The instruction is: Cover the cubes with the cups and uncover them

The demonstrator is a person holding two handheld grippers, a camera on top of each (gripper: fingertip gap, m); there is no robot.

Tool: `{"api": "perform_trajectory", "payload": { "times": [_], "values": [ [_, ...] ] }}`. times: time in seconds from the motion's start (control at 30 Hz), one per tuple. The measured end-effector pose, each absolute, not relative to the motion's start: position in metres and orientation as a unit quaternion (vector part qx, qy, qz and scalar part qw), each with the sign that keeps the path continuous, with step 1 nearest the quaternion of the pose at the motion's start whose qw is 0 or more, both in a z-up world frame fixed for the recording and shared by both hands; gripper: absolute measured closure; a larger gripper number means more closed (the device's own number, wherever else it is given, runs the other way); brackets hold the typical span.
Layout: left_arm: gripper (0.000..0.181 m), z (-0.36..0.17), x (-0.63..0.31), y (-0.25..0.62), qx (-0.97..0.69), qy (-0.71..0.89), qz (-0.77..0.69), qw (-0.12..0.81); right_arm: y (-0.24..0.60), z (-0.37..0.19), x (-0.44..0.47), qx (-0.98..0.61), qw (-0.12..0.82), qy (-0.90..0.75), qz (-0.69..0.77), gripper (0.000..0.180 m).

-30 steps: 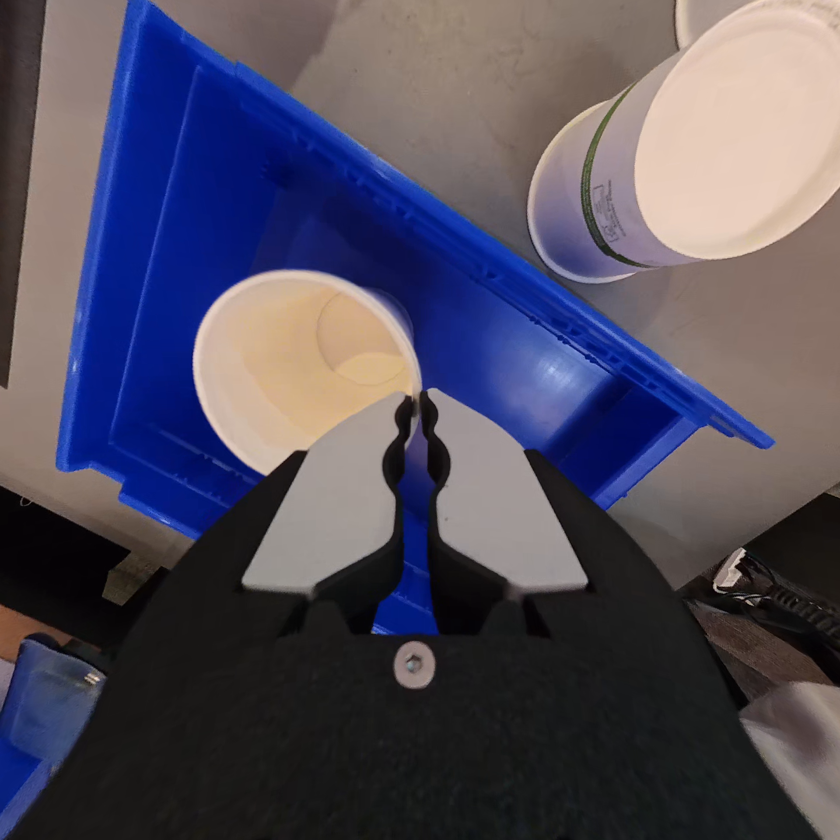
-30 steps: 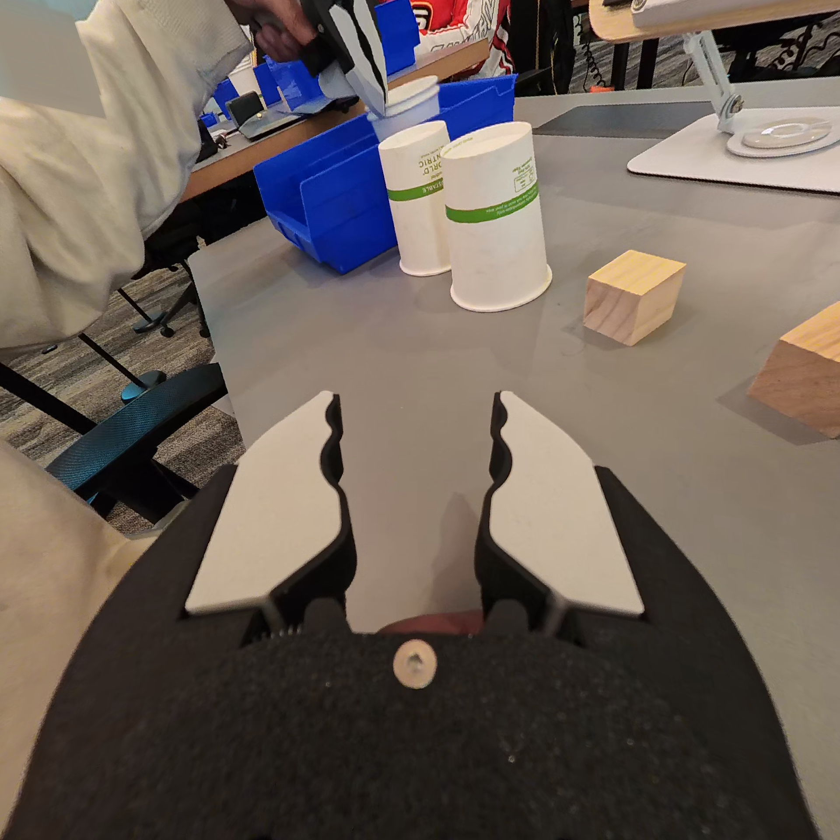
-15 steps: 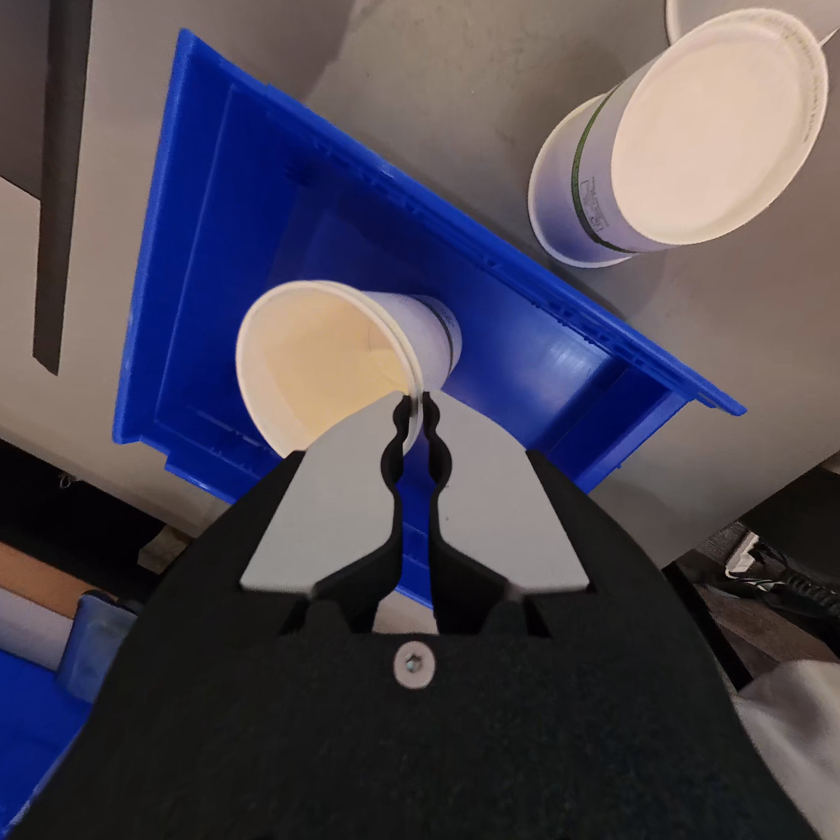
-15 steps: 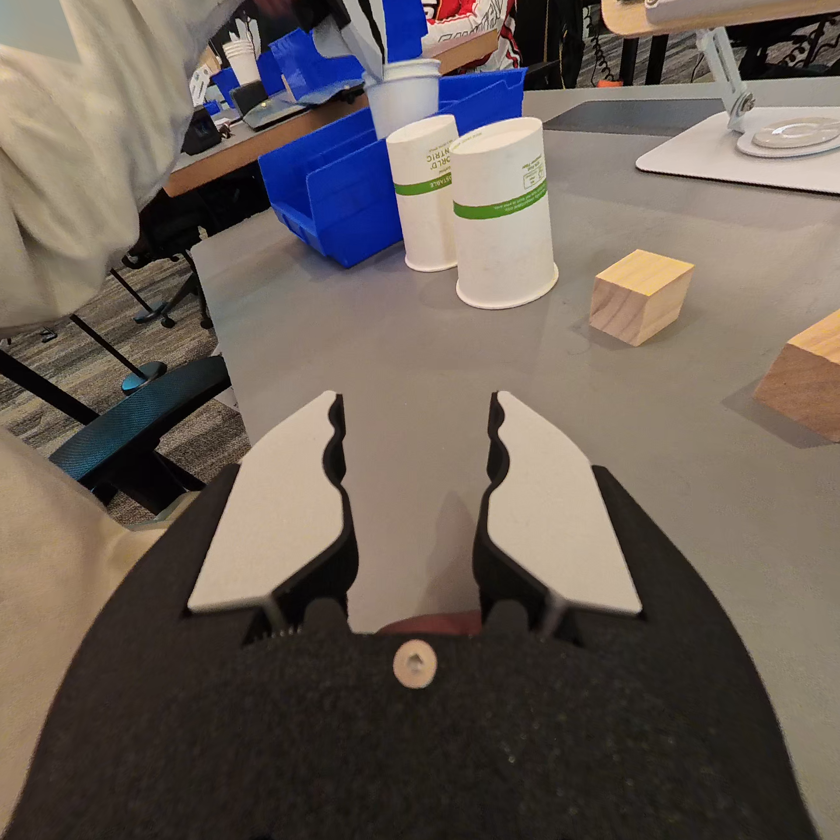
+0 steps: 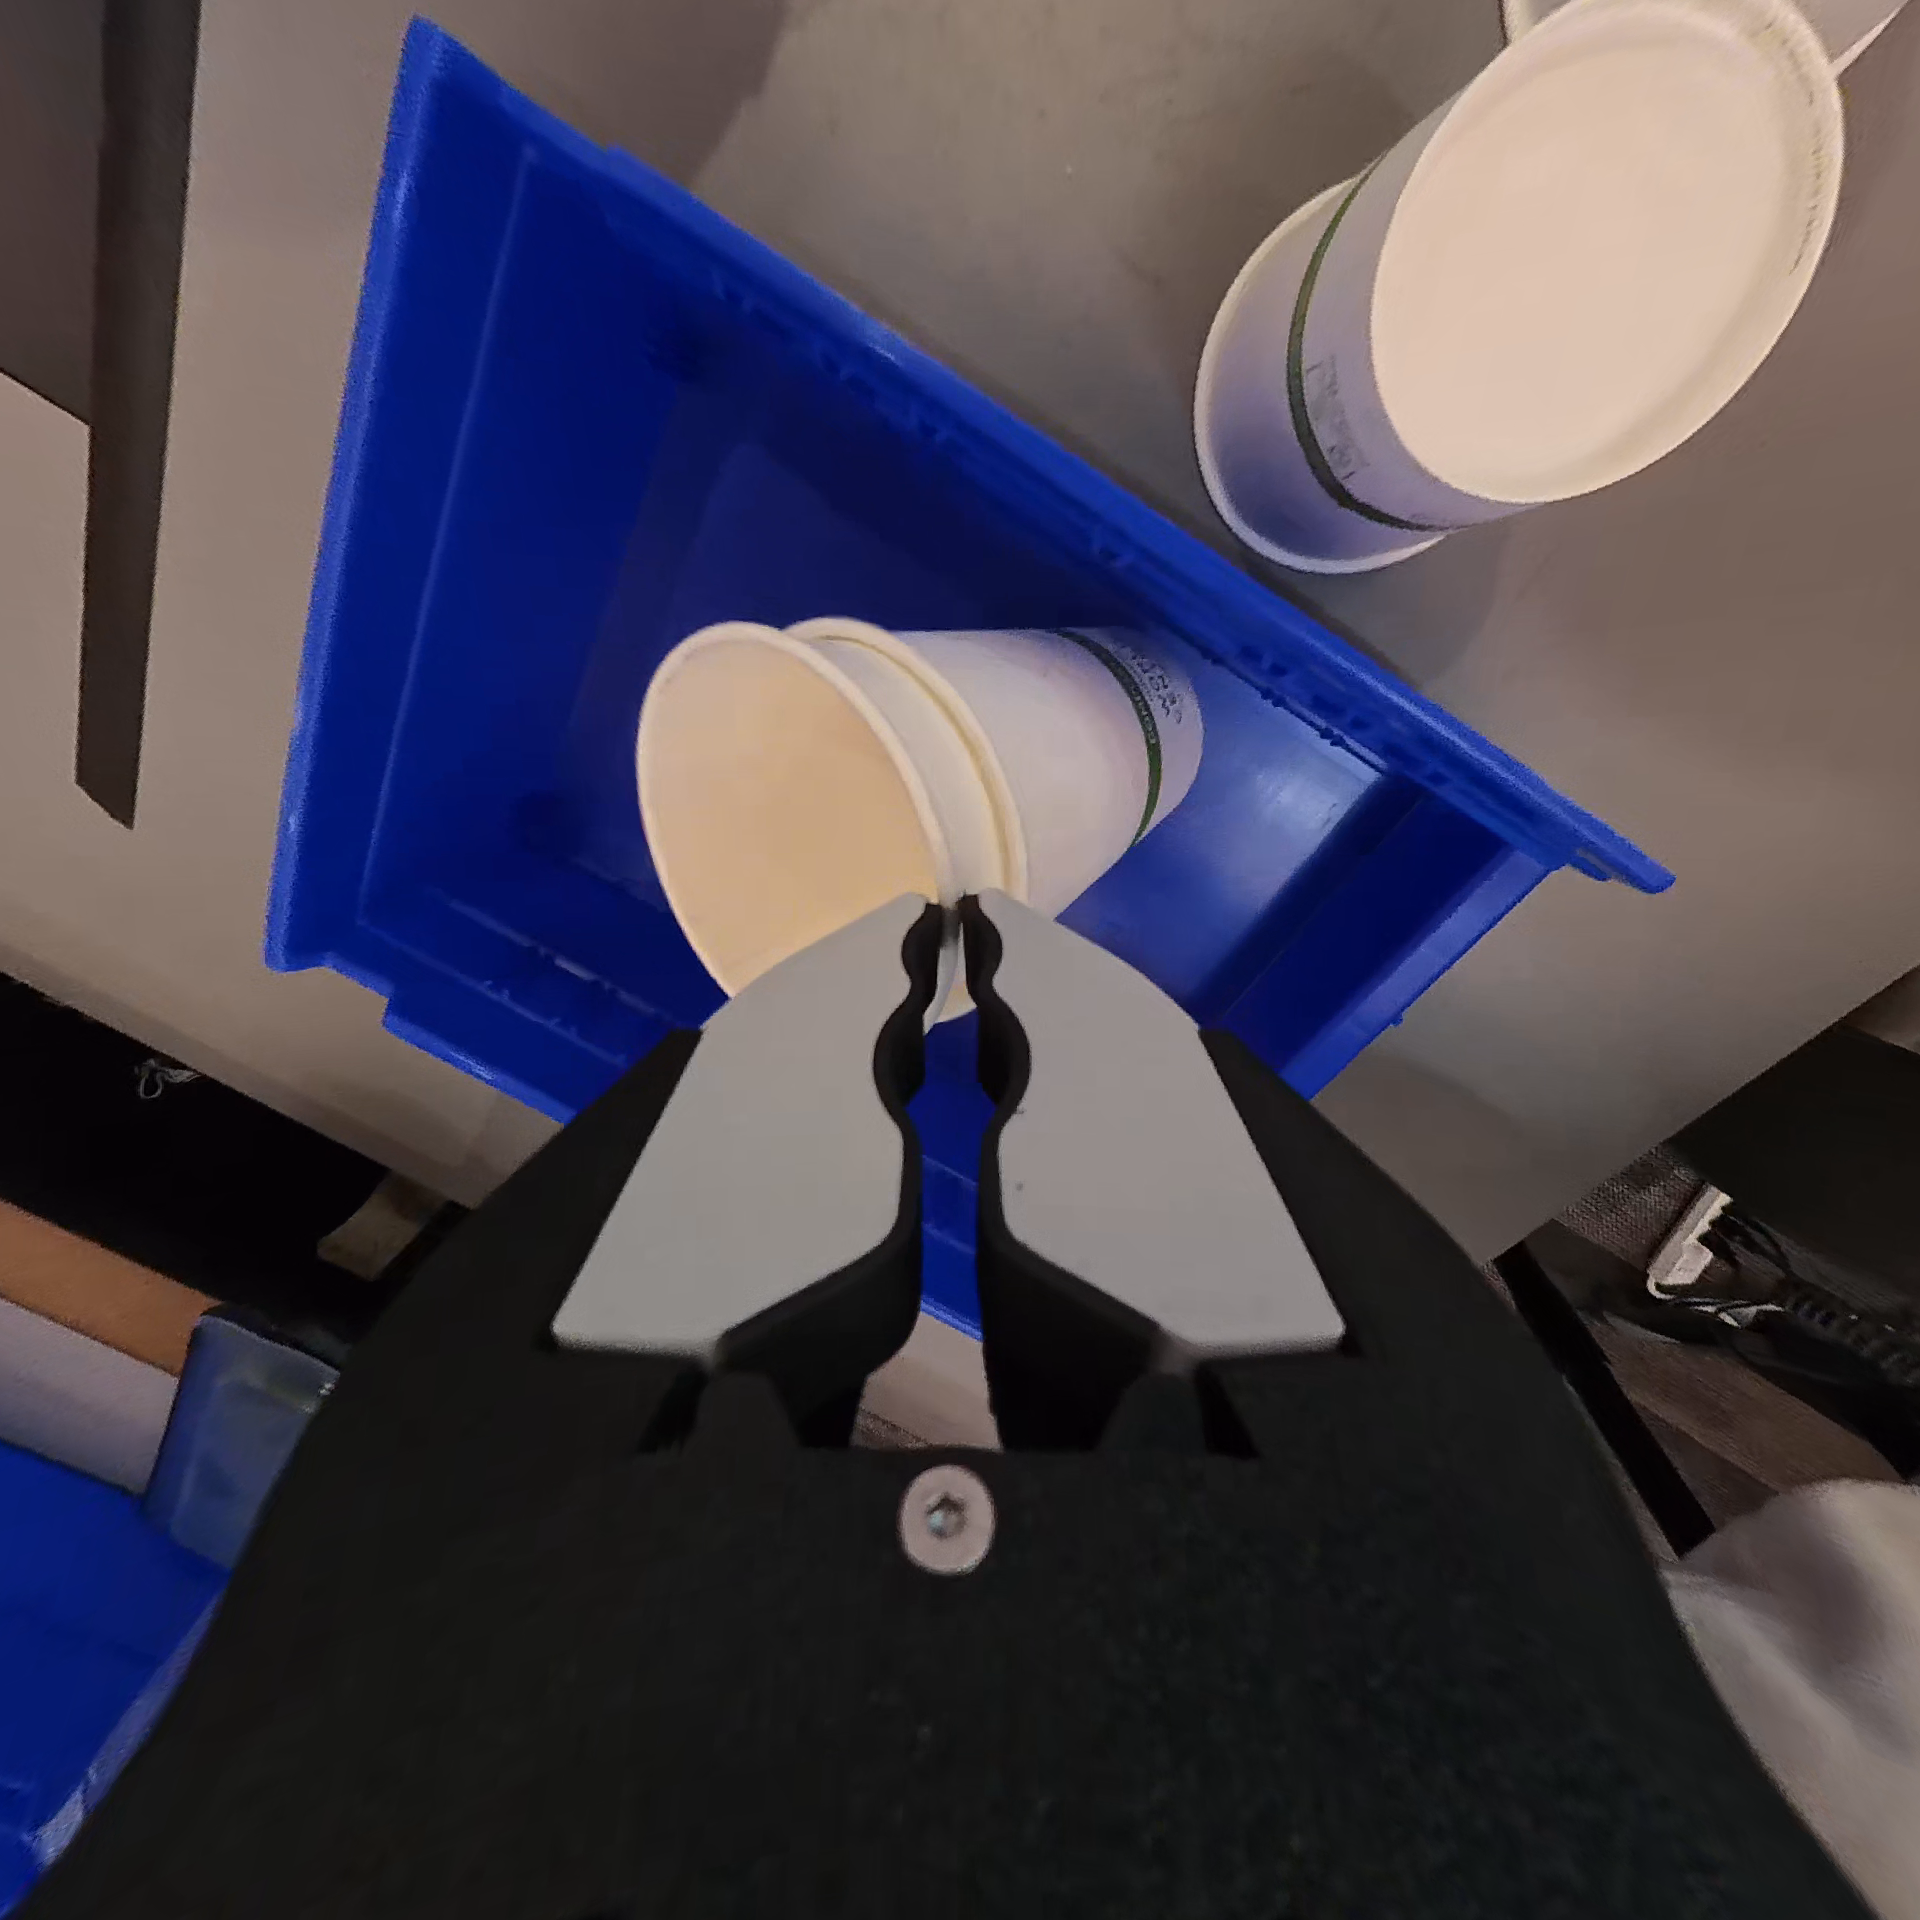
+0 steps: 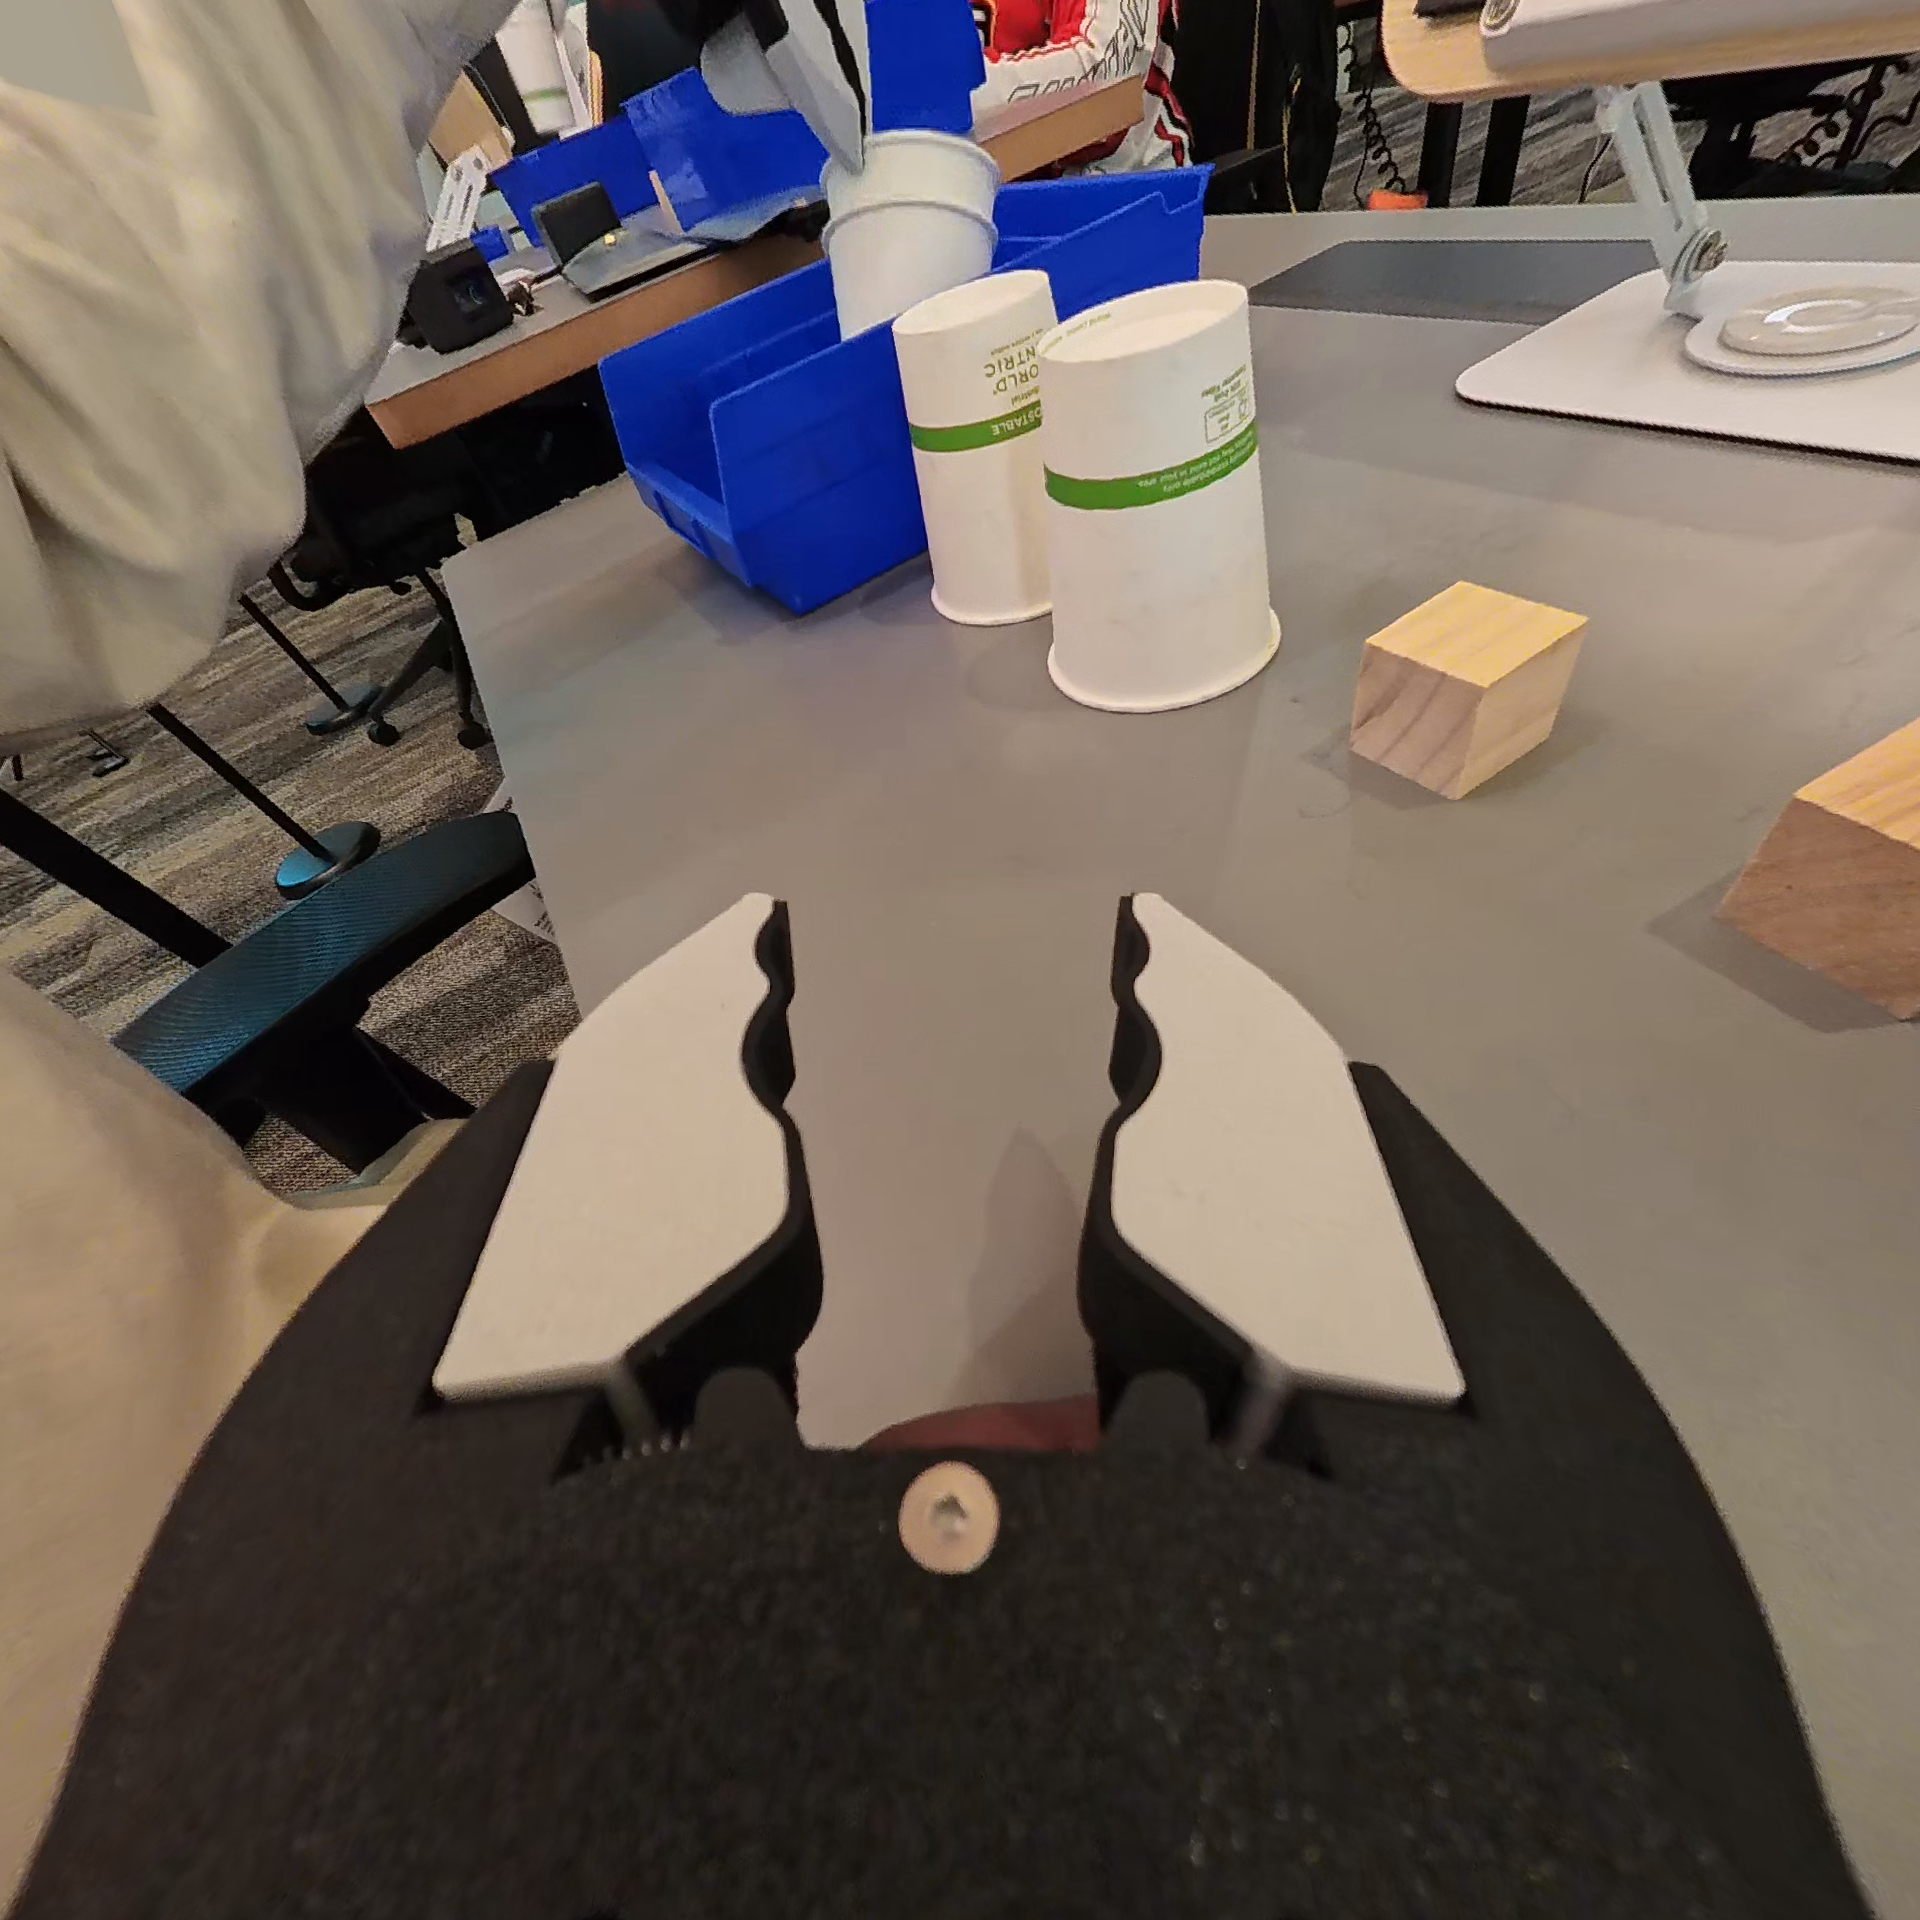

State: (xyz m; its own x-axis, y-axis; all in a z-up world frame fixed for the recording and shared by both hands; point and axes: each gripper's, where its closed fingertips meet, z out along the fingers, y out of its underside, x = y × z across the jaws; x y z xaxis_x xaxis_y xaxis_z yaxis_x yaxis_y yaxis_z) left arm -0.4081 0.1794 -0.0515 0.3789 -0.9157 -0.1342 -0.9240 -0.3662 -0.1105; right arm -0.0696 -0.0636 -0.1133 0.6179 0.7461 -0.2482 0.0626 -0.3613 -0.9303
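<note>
My left gripper (image 5: 948,914) is shut on the rim of a stack of nested white paper cups (image 5: 904,790) and holds it tilted above the blue bin (image 5: 499,520). The same stack (image 6: 909,244) hangs over the bin (image 6: 790,457) in the right wrist view. Two white cups with green bands stand upside down on the grey table (image 6: 987,457) (image 6: 1153,499); one shows in the left wrist view (image 5: 1507,281). Two bare wooden cubes lie to the right (image 6: 1465,686) (image 6: 1849,873). My right gripper (image 6: 951,925) is open and empty, low over the table.
A person's cream sleeve (image 6: 177,364) reaches in at the upper left. A white stand base (image 6: 1714,353) sits at the back right. An office chair (image 6: 312,966) is beside the table's left edge. More blue bins (image 6: 707,145) are on a farther desk.
My left gripper has lifted the cup stack higher out of the blue bin and tilted it. The right gripper has stayed open and almost still.
</note>
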Motion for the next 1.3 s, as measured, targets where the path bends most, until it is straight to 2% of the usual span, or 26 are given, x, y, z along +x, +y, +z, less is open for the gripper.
{"api": "perform_trajectory", "payload": {
  "times": [0.03,0.2,0.43,0.57,0.73,1.0,1.13,1.3],
  "values": [
    [0.177,-0.049,-0.408,0.179,-0.827,0.555,0.022,0.088,-0.064,-0.113,-0.07,-0.75,0.496,-0.269,0.344,0.121],
    [0.177,-0.013,-0.401,0.178,-0.818,0.558,0.013,0.138,-0.064,-0.113,-0.07,-0.75,0.495,-0.27,0.346,0.121],
    [0.177,0.059,-0.387,0.18,-0.793,0.54,0.007,0.281,-0.059,-0.11,-0.066,-0.746,0.509,-0.253,0.347,0.121],
    [0.178,0.086,-0.373,0.165,-0.767,0.534,-0.014,0.356,-0.052,-0.095,-0.058,-0.722,0.528,-0.195,0.403,0.118],
    [0.177,0.094,-0.357,0.139,-0.74,0.548,-0.044,0.387,-0.045,-0.085,-0.057,-0.689,0.534,-0.143,0.468,0.11],
    [0.178,0.107,-0.256,0.088,-0.699,0.508,-0.22,0.452,-0.008,-0.029,-0.103,-0.569,0.574,-0.119,0.576,0.087],
    [0.178,0.101,-0.201,0.053,-0.671,0.517,-0.287,0.446,0.005,-0.013,-0.125,-0.516,0.517,-0.067,0.679,0.08],
    [0.178,0.089,-0.15,0.017,-0.638,0.538,-0.338,0.435,0.017,-0.005,-0.117,-0.458,0.491,0.014,0.741,0.074]
  ]
}}
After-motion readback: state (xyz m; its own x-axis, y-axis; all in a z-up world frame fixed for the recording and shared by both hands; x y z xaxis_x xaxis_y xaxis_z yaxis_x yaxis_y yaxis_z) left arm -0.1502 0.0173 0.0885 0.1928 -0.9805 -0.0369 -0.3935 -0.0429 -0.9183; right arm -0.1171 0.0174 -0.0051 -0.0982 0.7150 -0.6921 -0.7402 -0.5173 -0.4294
